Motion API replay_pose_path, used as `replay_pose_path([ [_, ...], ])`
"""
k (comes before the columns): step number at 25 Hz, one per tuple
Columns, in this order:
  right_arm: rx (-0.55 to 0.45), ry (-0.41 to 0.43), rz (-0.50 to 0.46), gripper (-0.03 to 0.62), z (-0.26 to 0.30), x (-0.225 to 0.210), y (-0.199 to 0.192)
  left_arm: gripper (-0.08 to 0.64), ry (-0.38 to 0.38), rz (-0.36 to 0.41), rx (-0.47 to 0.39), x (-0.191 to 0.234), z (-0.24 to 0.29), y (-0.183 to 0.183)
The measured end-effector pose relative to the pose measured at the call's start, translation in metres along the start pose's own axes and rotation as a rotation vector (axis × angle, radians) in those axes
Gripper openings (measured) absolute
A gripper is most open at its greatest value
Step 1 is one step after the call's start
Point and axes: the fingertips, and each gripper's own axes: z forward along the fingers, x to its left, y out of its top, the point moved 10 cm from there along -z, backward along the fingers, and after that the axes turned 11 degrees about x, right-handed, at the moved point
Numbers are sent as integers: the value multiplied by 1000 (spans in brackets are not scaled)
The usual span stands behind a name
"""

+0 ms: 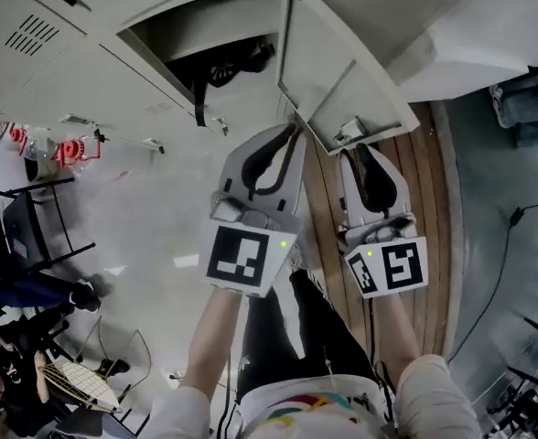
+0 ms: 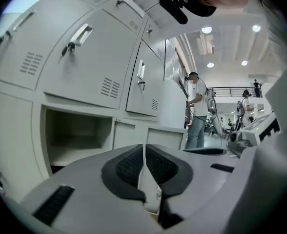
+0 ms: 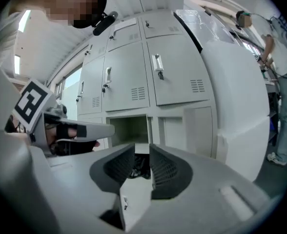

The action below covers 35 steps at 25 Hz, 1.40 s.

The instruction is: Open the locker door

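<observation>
Locker door (image 1: 342, 62) swung out from its open compartment (image 1: 205, 30), lower free edge toward the person; left tongs (image 2: 144, 152) nearly shut, pads clamped on that thin edge; right tongs (image 3: 142, 155) just beside them near the latch (image 1: 351, 133), standing part-open with the door's edge between them, pads not seen pressing; dark strap (image 1: 199, 94) hanging from the compartment.
</observation>
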Motion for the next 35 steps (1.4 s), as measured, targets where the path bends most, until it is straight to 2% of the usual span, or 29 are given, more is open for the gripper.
replay_pose_path([
  [2,-48,-2,-25,57,5,6,24,21,76,41,-49,4,-17,16],
  [4,-83,-18,-64,8,2,15,52,18,143,47,-96,4,-42,37],
  [10,-107,-82,-234,3,-43,62,142,15,318,-58,-104,-7,-135,99],
  [14,-120,-49,-309,3,-73,96,176,15,419,-70,-178,-18,-186,126],
  [17,-144,3,-326,3,-89,117,186,15,483,-85,-215,-29,-216,130],
  [21,-178,82,-291,3,-95,135,182,15,545,-37,-205,-41,-240,117],
  [26,-175,117,-286,3,-102,151,176,15,629,-38,-196,-34,-261,102],
  [31,-188,182,-296,3,-106,164,172,15,672,-42,-197,-34,-276,105],
  [35,-208,206,-323,3,-110,173,175,15,673,-25,-249,-37,-282,107],
])
